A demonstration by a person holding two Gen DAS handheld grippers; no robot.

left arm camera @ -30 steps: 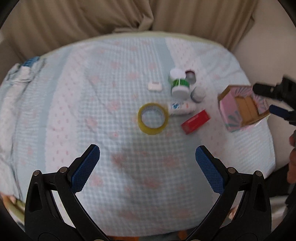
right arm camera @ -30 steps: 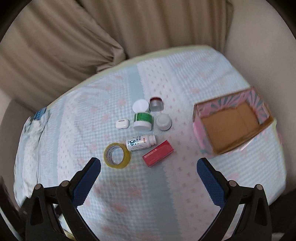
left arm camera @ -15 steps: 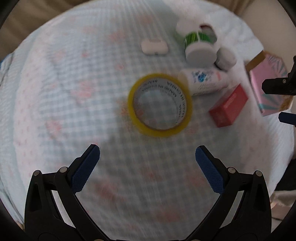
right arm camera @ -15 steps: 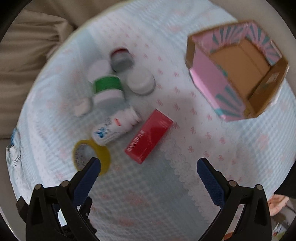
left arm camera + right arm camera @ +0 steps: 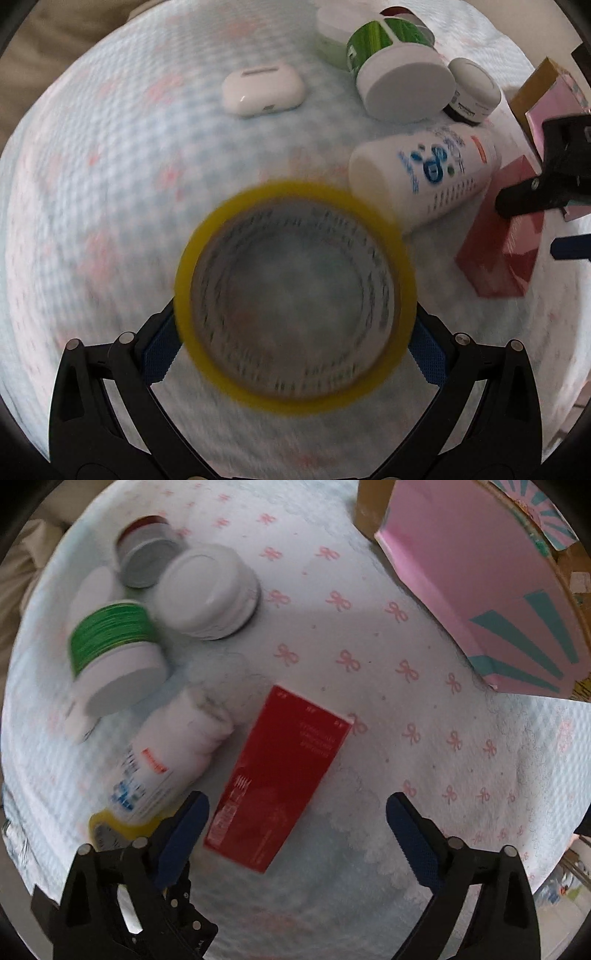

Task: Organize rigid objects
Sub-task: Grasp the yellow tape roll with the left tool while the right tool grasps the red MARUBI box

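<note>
Here, yellow tape roll (image 5: 295, 398) sits between left tool (image 5: 295, 343) pads.

Each gripper is made of black plastic arms that spread out like a letter V. The left gripper (image 5: 295, 332) has two fingers with dark blue pads (image 5: 159, 354) that have a bumpy, ribbed face. Small round silver screws sit on its black arms. The right gripper (image 5: 295, 816) looks the same, with blue ribbed fingertips (image 5: 410, 834), silver screws and open slots cut in the black arms.
</note>
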